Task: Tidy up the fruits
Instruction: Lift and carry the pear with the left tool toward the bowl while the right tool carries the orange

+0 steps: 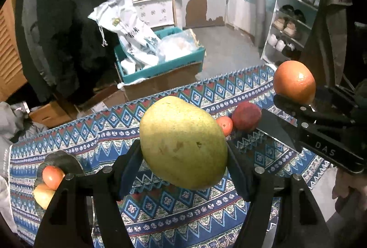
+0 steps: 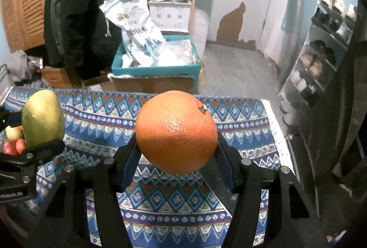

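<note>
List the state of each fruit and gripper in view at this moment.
Mango: clamped in the left gripper, off the cloth.
Orange: clamped in the right gripper, off the cloth.
Red apple: resting on the patterned cloth.
Small orange fruit: resting on the cloth, against the red apple.

Orange (image 2: pixel 176 132) in right claw (image 2: pixel 176 151), mid-air

Cloth (image 2: pixel 229 115) ahead seemingly open.
</note>
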A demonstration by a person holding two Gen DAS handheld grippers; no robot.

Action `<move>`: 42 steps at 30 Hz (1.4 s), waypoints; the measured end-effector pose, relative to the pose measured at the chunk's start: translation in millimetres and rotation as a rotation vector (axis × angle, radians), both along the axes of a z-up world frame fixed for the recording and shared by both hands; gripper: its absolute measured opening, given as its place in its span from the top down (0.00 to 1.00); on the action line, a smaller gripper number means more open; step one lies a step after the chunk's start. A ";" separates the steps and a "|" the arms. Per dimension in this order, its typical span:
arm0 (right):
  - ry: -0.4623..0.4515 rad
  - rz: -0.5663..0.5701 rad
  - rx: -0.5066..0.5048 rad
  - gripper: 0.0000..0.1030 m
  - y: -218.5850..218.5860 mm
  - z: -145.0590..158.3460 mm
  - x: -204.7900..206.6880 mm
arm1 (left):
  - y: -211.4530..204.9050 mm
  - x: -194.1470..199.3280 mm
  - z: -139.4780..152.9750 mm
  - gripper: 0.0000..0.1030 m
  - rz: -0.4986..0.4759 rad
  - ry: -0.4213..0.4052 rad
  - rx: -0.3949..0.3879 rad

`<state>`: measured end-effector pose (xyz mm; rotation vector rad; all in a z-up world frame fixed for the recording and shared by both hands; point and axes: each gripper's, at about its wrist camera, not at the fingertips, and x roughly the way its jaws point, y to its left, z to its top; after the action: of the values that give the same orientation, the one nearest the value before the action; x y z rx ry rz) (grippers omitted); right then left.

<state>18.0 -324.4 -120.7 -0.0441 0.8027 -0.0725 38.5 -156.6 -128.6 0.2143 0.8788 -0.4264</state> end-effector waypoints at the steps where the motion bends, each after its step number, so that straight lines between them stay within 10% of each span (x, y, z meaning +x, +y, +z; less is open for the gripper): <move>1: -0.005 0.002 0.000 0.41 1.0 2.2 -0.7 | 3.8 -1.3 4.4 0.30 0.003 -0.003 -0.008; 42: -0.132 0.250 0.012 0.41 137.0 74.3 9.6 | 148.6 -20.4 57.3 0.30 0.215 -0.120 -0.090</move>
<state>27.6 -187.4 -46.4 -0.1267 0.6605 0.1641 18.1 -8.1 -71.3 0.0601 0.7540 -0.2492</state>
